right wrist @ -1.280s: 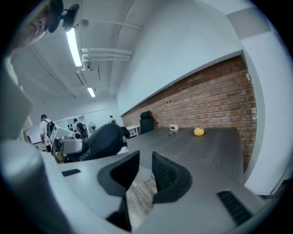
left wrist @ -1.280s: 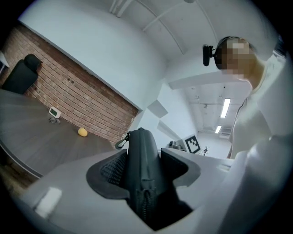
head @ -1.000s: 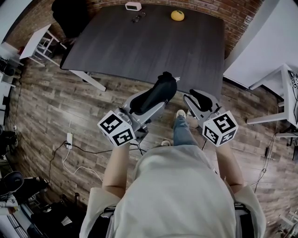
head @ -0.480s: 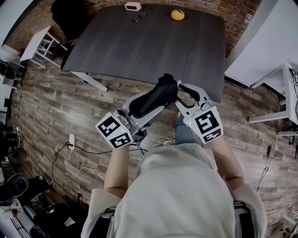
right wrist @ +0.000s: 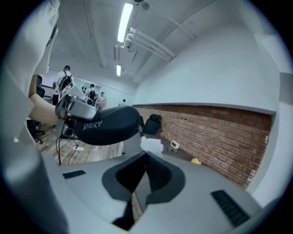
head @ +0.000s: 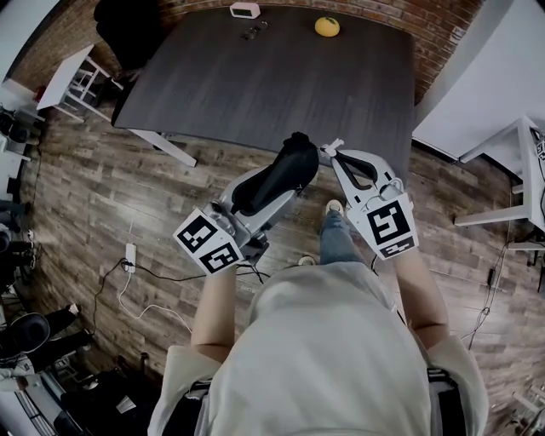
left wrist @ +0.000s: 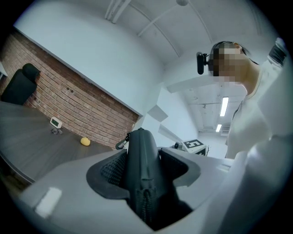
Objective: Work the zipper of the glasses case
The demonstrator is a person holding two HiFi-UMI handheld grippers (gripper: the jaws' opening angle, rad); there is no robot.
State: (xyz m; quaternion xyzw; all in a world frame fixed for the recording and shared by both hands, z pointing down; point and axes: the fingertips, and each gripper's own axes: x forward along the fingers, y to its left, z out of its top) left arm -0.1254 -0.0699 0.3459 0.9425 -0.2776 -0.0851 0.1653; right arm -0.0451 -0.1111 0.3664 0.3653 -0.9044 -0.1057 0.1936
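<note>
While the left gripper (head: 274, 189) keeps its fingers (left wrist: 112, 168) clamped on both sides of the black glasses case (head: 294, 157), the case is held in the air over the wood floor (head: 102, 187), just short of the near edge of the dark counter (head: 255, 85), with its rounded end pointing toward that edge. In the left gripper view the case stands edge-on between the ribbed pads, and its zipper (left wrist: 145, 201) runs down the narrow side that faces the camera. The right gripper (head: 334, 155) comes in from the right, and its tips meet the far end of the case. Its fingers have just closed together, and a small white pull tab (head: 332, 146) sits pinched at their very tips. In the right gripper view the case hangs to the left, just beyond the tips, with white lettering (right wrist: 93, 124) on its side. At the far edge of the counter lie a small yellow object (head: 326, 27) and a white clock (head: 243, 10), well apart from both grippers.
</note>
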